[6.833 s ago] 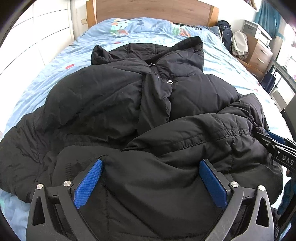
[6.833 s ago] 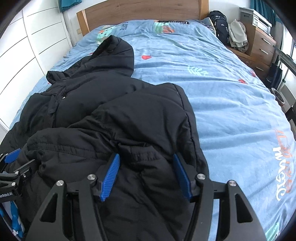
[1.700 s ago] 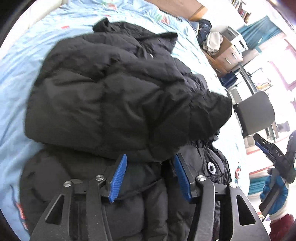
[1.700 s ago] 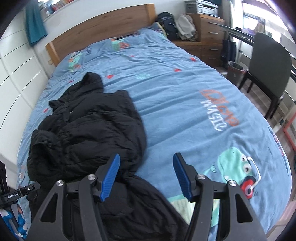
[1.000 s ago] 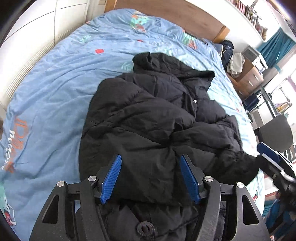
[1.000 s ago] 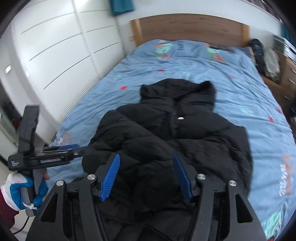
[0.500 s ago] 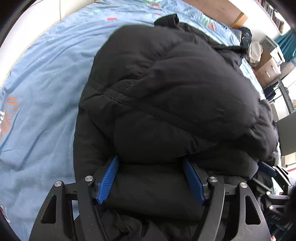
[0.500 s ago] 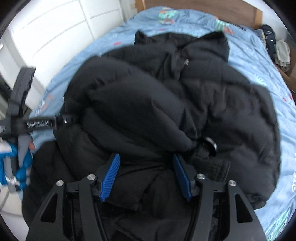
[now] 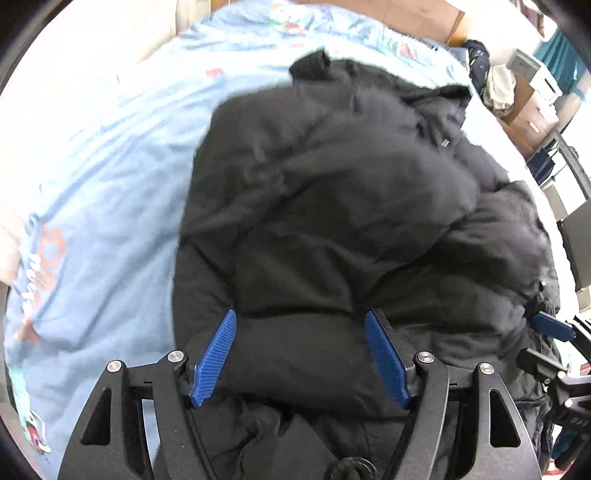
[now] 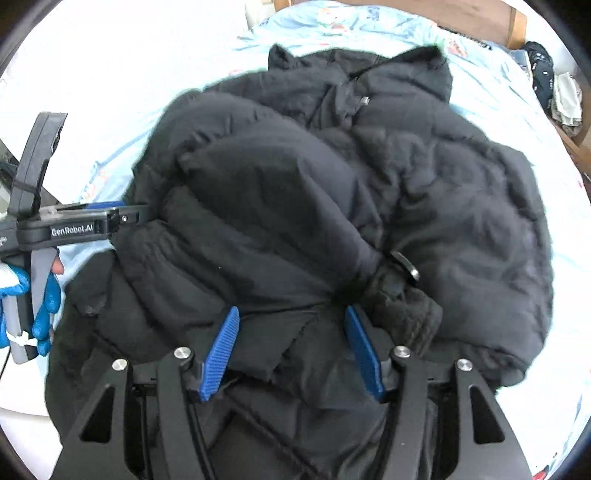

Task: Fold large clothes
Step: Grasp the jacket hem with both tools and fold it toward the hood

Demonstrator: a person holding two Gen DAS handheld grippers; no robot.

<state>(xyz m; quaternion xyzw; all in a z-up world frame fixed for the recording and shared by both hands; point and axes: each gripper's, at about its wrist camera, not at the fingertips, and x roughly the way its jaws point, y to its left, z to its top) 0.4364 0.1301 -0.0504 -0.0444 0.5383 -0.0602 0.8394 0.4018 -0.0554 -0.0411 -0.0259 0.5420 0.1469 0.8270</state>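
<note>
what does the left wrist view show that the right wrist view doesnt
Only the left wrist view shows the orange lettering printed on the bedsheet, the wooden drawers beside the bed, and the right gripper at the jacket's edge.

Only the right wrist view shows the blue-gloved hand holding the left gripper, and the sleeve cuff lying on top.

Both show the black puffer jacket bunched on the blue bedsheet, its hood toward the wooden headboard, with padded fabric between each gripper's blue pads.
</note>
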